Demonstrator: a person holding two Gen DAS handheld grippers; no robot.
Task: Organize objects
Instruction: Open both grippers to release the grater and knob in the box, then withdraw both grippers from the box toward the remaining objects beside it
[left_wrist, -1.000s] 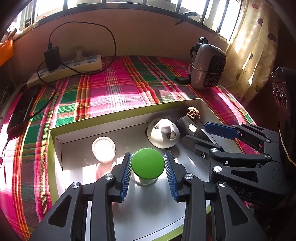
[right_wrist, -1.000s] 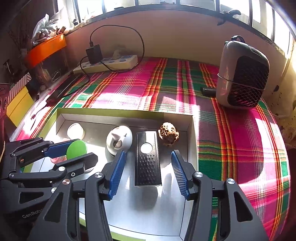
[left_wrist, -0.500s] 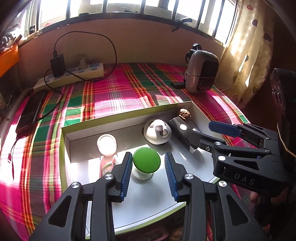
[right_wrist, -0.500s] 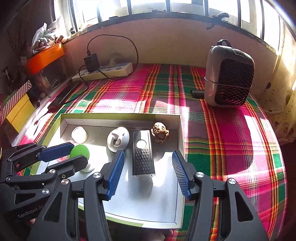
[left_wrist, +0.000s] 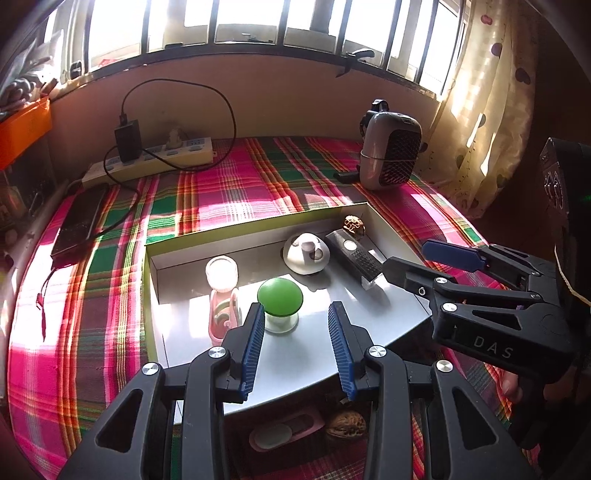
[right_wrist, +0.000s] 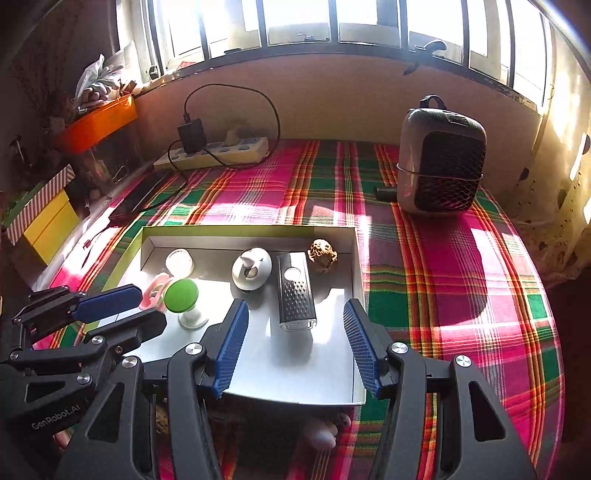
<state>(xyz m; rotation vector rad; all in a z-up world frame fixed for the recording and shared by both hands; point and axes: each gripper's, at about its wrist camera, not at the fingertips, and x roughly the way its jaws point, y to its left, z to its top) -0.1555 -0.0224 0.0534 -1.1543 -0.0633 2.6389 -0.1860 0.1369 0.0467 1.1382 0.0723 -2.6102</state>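
Now, left claw (left_wrist: 297, 345) parted and empty, right claw (right_wrist: 293, 345) likewise, both above tray (right_wrist: 295, 373)

"DAS" on right claw (left_wrist: 413, 264); "GenRobot.AI" on left claw (right_wrist: 123, 308).

Ahead of both jaws, a woven plaid cloth (right_wrist: 443, 258) lies matt under a smooth, faintly shiny cardboard tray (right_wrist: 354, 258). Between the right jaws' ribbed blue pads (right_wrist: 364, 350) sits a black grater (right_wrist: 295, 295) with a rough, punched face. Just beyond the left jaws stands a glossy green plastic mushroom cap (left_wrist: 280, 297).
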